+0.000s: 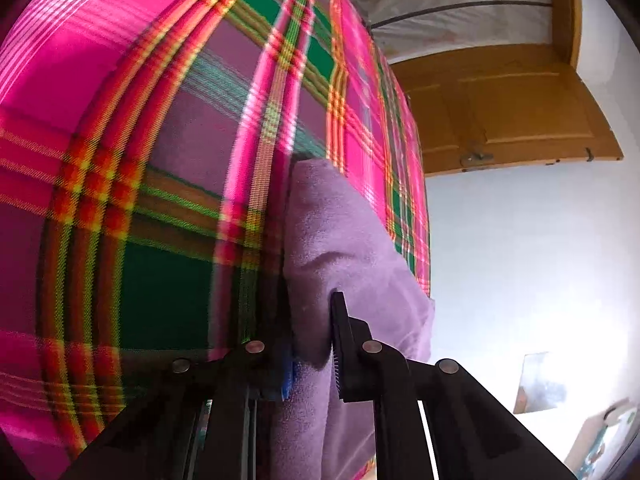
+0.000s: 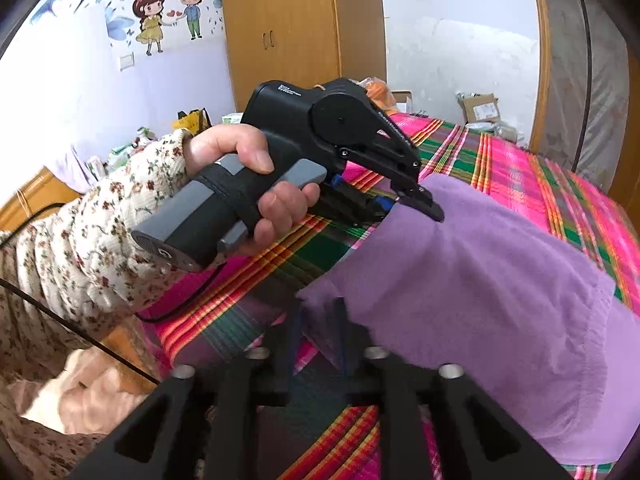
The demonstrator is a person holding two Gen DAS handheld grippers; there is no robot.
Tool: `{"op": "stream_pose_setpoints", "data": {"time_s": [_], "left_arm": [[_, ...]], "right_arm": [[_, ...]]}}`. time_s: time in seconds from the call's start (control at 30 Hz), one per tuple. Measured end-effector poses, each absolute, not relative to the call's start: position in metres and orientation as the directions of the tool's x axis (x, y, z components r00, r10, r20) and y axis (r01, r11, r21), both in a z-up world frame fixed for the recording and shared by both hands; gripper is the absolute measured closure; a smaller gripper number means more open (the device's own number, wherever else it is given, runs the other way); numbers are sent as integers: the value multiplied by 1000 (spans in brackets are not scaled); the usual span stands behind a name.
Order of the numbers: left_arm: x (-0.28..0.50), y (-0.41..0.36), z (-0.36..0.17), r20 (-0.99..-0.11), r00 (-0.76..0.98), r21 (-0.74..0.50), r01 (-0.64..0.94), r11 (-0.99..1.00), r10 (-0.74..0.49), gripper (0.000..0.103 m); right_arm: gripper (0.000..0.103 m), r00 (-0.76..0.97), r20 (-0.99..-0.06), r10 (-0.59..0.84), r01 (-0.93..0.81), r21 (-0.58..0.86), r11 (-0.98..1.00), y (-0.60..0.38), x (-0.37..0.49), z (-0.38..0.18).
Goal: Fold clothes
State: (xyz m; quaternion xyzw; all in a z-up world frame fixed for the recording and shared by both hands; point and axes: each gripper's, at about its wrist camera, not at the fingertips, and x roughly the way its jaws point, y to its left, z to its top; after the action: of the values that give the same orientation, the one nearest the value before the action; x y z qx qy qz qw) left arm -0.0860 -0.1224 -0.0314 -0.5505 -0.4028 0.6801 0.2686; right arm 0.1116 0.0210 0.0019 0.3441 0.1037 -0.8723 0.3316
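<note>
Purple garment (image 2: 480, 280) pinched by left gripper (image 2: 416, 204), plaid bedsheet (image 2: 520, 160)

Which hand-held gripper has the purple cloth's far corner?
The left hand-held gripper, shut on the far corner of the purple cloth. The right hand-held gripper pinches the near corner, close to its camera.

left tool (image 2: 424, 204): black body, grey handle, blue pads | cable: black | sleeve (image 2: 92, 216): cream floral knit

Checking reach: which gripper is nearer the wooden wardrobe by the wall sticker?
Left. In the right wrist view the left gripper grips the purple garment's far edge, toward the wooden wardrobe. The right gripper holds the near corner, farther back.
</note>
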Motion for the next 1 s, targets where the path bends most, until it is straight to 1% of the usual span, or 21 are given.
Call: {"op": "stream_pose_setpoints", "data": {"time_s": [0.03,0.07,0.2,0.27,0.37,0.47,0.5,0.53,0.57,0.6,0.63,0.7,0.77,0.83,0.97,1.0], "left_arm": [[-87,-122,-32,-528,-249,-847,81,-526,812,89],[-87,-122,-32,-529,-248,-846,79,-527,812,89],[-87,-121,-34,-527,-248,-847,81,-525,813,89],[-81,-131,-37,-519,-248,-853,88,-514,818,89],[-80,-131,-39,-513,-247,-857,89,-508,822,89],[-81,-130,-39,-512,-245,-858,88,-506,824,87],[-81,-131,-40,-513,-243,-857,89,-508,823,86],[-81,-132,-40,-514,-240,-857,90,-508,824,86],[-82,-132,-39,-514,-235,-857,91,-508,825,85],[-83,-132,-39,-514,-230,-857,91,-507,826,84],[-84,-132,-39,-513,-226,-857,92,-507,828,83],[-88,-131,-38,-509,-220,-860,93,-501,833,81],[-92,-131,-38,-503,-207,-864,100,-494,839,77],[-96,-130,-39,-499,-192,-867,112,-486,845,76],[-99,-124,-37,-500,-196,-866,97,-491,843,76],[-100,-123,-36,-504,-200,-864,90,-496,840,78]], "right_arm": [[55,-552,-671,-496,652,24,-758,19,111,2],[50,-558,-676,-481,654,-1,-757,16,113,0],[50,-560,-701,-442,674,-76,-735,1,119,-8],[50,-575,-699,-425,679,-119,-724,-6,121,-14],[50,-625,-703,-340,633,-200,-748,-15,116,-22],[50,-621,-711,-329,619,-187,-763,-19,109,-25],[52,-619,-711,-334,618,-178,-766,-19,108,-25],[60,-622,-709,-333,614,-178,-769,-18,107,-25],[66,-629,-707,-324,603,-181,-777,-17,105,-26],[68,-630,-708,-320,594,-173,-786,-15,102,-26],[72,-625,-710,-324,589,-157,-793,-13,100,-25],[84,-621,-712,-329,582,-137,-801,-11,99,-24],[87,-606,-717,-344,588,-112,-801,-10,100,-21],[88,-584,-721,-373,594,-66,-802,-7,101,-18],[89,-583,-700,-412,598,-27,-801,-3,105,-9],[89,-586,-696,-416,599,-27,-800,-3,106,-8]]}}
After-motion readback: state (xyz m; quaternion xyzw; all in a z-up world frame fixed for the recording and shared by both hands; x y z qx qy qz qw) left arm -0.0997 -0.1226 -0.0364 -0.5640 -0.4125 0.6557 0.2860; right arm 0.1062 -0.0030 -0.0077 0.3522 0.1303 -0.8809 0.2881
